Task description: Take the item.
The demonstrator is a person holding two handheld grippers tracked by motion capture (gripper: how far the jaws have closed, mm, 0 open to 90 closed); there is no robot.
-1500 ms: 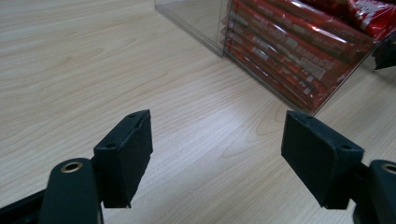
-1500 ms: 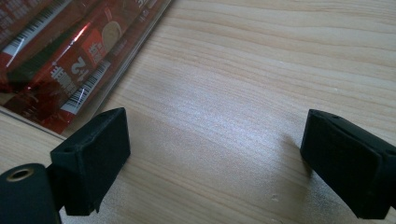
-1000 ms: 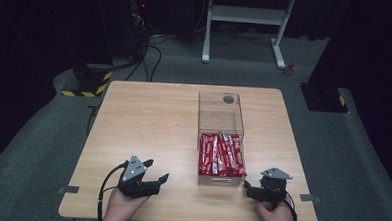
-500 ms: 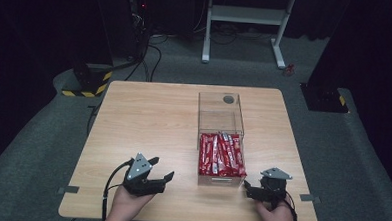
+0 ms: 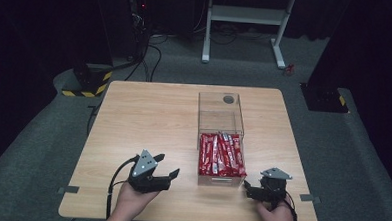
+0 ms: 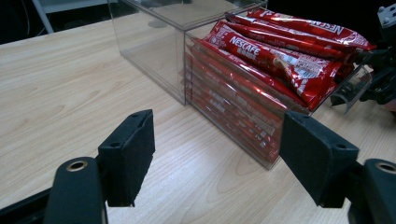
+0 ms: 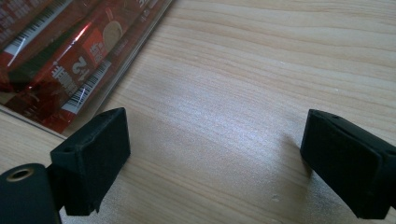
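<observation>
1. The left gripper [image 6: 217, 158] has its jaws spread wide with nothing between them. They are aimed across the bare wood at the near long side of the clear box [image 6: 187, 70].
2. The right gripper [image 7: 212, 163] is also wide apart and empty. It rests low over the wooden table [image 7: 261, 60], with the corner of the box's drawer just beside its left jaw.
3. In the high view the left gripper [image 5: 163, 175] sits near the front edge, a little apart from the box's left side. The right gripper [image 5: 250, 189] sits just off the front right corner of the drawer.
4. The box [image 5: 221, 116] stands lengthwise on the table [image 5: 149, 113], right of centre. Its far half looks empty, with a round hole in the top.
5. The near half holds the red Nescafe sachets [image 5: 222, 154], packed side by side in the pulled-out drawer [image 5: 221, 180]. In the left gripper view the sachets [image 6: 280, 51] pile above the drawer's rim.
6. Judging from this, the work has hardly begun: no sachet is gripped or lying out on the table. What is left appears to be the whole of it, whether that means lifting sachets out or pushing the drawer shut, and the pictures do not settle which.
</observation>
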